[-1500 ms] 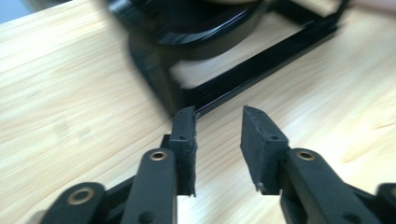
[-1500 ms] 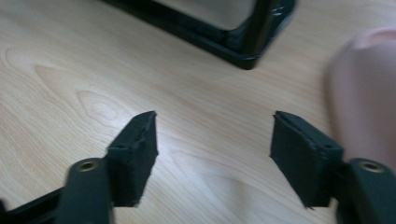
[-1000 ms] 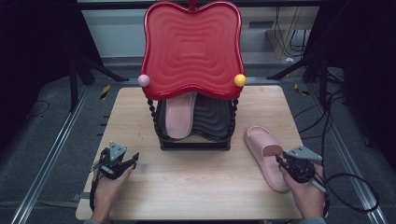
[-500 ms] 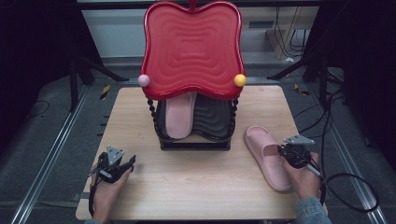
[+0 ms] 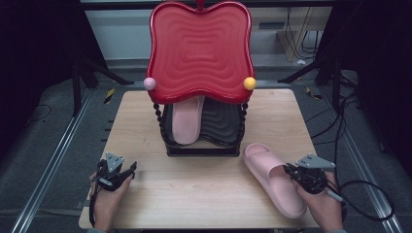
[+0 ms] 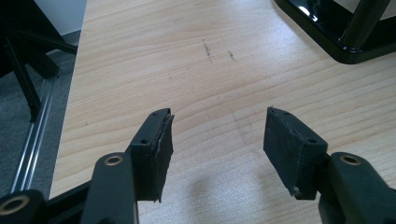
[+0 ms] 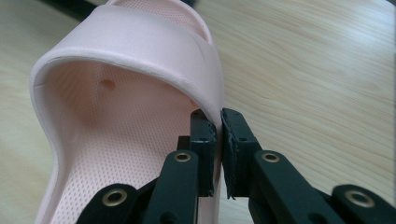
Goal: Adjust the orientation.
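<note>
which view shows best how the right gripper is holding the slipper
The right gripper view: its jaws pinch the strap edge of the pink slipper up close. The high view shows the right gripper at the slipper's side, the grip too small to make out.

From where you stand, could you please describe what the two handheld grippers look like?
Both are black, with two flat rectangular pads on jointed arms with brass-coloured rivets. The left gripper and right gripper each carry a grey three-cornered plate on top, and a black cable trails from each. No sleeves show.
</note>
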Available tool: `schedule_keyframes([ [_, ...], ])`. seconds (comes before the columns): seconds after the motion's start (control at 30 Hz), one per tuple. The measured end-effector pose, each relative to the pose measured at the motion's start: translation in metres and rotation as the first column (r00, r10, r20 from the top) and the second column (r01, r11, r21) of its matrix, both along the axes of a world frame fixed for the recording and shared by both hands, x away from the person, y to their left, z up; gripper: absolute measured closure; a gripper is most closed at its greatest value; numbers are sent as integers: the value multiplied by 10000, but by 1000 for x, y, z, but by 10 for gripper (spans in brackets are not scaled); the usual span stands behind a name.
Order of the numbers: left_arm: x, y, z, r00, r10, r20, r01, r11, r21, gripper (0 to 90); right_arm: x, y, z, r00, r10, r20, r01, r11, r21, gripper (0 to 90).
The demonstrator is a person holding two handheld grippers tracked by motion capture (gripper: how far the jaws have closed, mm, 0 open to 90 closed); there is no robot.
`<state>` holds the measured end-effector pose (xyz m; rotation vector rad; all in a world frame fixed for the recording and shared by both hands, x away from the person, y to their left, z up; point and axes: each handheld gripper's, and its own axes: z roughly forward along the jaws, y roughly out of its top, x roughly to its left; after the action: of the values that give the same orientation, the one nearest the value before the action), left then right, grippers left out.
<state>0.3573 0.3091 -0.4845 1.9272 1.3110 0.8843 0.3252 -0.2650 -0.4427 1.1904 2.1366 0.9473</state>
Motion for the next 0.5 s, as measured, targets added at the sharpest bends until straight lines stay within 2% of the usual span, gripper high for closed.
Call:
schedule_keyframes([
  [0.1,0,0,0,10000,-12,-27,12,10000,13,418,-5,16,4,9978,664,70,-664,9978,-14,839],
  [0.2,0,1,-1,10000,26,-31,-26,10000,-38,418,-8,35,7,9903,1390,61,-1391,9902,126,839],
  [0.3,0,1,-2,10000,-15,-67,14,10000,-53,417,-8,56,9,9784,2065,32,-2065,9782,198,838],
  [0.5,0,0,-1,10000,-33,-56,33,10000,-10,415,4,102,4,9461,3235,-137,-3234,9462,62,836],
])
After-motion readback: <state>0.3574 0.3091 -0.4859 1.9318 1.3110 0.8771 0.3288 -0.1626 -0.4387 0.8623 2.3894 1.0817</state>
